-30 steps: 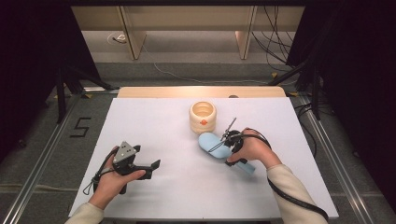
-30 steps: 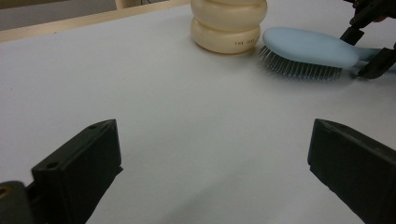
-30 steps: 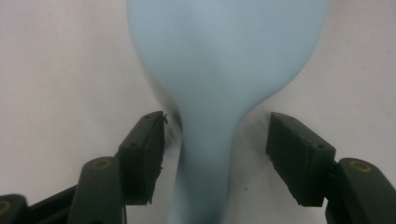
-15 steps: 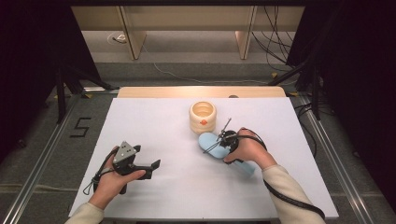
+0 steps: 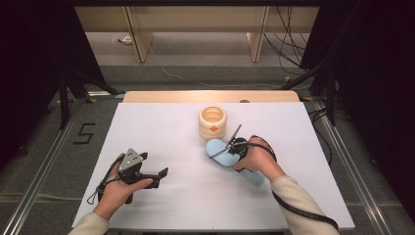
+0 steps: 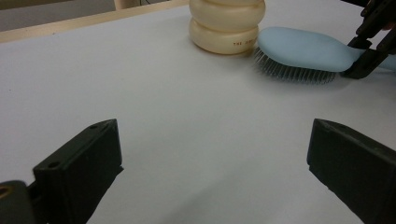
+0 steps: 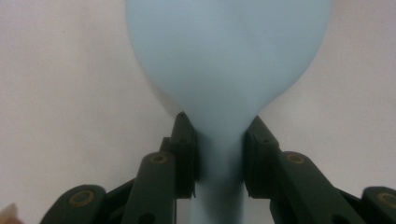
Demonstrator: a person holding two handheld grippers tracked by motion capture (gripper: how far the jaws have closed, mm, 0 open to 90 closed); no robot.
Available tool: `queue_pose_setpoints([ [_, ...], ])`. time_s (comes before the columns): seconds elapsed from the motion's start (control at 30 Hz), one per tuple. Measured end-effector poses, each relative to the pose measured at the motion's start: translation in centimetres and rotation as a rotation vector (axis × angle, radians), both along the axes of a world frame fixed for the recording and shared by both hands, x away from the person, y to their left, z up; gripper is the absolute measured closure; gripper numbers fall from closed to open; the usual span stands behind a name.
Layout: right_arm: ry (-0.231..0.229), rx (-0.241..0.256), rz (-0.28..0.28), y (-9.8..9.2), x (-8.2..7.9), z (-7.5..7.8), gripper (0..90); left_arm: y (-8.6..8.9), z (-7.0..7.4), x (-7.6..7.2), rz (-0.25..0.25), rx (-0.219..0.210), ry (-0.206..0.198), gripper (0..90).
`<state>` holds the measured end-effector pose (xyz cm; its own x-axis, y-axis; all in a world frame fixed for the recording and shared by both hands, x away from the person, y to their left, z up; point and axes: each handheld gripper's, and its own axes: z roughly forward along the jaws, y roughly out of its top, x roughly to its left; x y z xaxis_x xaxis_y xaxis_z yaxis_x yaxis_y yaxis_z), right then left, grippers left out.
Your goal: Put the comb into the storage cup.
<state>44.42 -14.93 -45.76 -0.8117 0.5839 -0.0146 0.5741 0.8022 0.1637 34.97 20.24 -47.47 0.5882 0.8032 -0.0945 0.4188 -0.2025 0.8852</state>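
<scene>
- The right tool point(image 5: 234, 148) is clamped on the neck of a light blue hairbrush point(image 5: 220, 152); in the right gripper view both jaws press against the narrow part where the head meets the handle point(image 7: 219, 154).
- The hairbrush lies bristles down on the white bench point(image 5: 186, 205), right of centre, its head pointing toward ten o'clock and its handle running under the right hand point(image 5: 257, 159) toward four o'clock.
- A cream ridged jar point(image 5: 212, 122) stands upright at twelve o'clock from the brush head, just beside it; in the left gripper view the bristles point(image 6: 292, 73) come close to the jar's base.
- The left tool point(image 5: 159, 175) rests low over the bench at eight o'clock from the brush, well apart from it, jaws spread wide with nothing between them.
</scene>
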Motion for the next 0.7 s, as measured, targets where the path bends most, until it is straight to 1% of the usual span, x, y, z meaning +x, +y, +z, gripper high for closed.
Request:
queue_pose_setpoints([
  [0.17,-0.009,-0.006,0.008,0.0,-0.1,0.1,70.3,0.0,0.0,0.0,-0.001,0.0,-0.001,2.6],
  [0.33,-0.009,0.018,-0.002,-0.2,-0.3,0.1,70.4,-0.1,0.0,-0.1,-0.005,0.0,0.001,2.8],
  [0.37,-0.009,0.046,-0.013,-0.3,-0.5,0.1,70.4,-0.1,0.0,-0.1,-0.006,-0.001,0.001,3.0],
  [0.4,-0.011,0.059,-0.015,-0.4,-0.6,0.2,70.4,-0.2,-0.1,-0.1,-0.011,-0.001,0.0,3.0],
  [0.43,-0.011,0.059,-0.015,-0.4,-0.6,0.2,70.4,-0.2,-0.1,-0.1,-0.011,-0.001,0.0,3.1],
  [0.5,-0.021,0.094,-0.031,-0.7,-0.9,0.8,70.5,-0.2,0.0,-0.1,-0.014,-0.001,0.0,3.2],
  [0.53,-0.021,0.094,-0.031,-0.7,-0.9,0.8,70.5,-0.2,0.0,-0.1,-0.014,-0.001,-0.001,3.2],
  [0.6,-0.038,0.116,-0.039,-1.0,-1.2,1.2,70.5,-0.3,0.0,-0.2,-0.012,-0.002,0.0,3.3],
  [0.63,-0.053,0.144,-0.033,-1.3,-1.4,1.7,70.5,-0.3,0.0,-0.2,-0.014,-0.001,-0.001,3.4],
  [0.67,-0.053,0.144,-0.033,-1.3,-1.4,1.7,70.5,-0.3,0.0,-0.2,-0.015,-0.001,-0.001,3.4],
  [0.7,-0.069,0.183,-0.038,-1.5,-1.7,2.2,70.5,-0.3,0.0,-0.2,-0.017,0.0,-0.002,3.5],
])
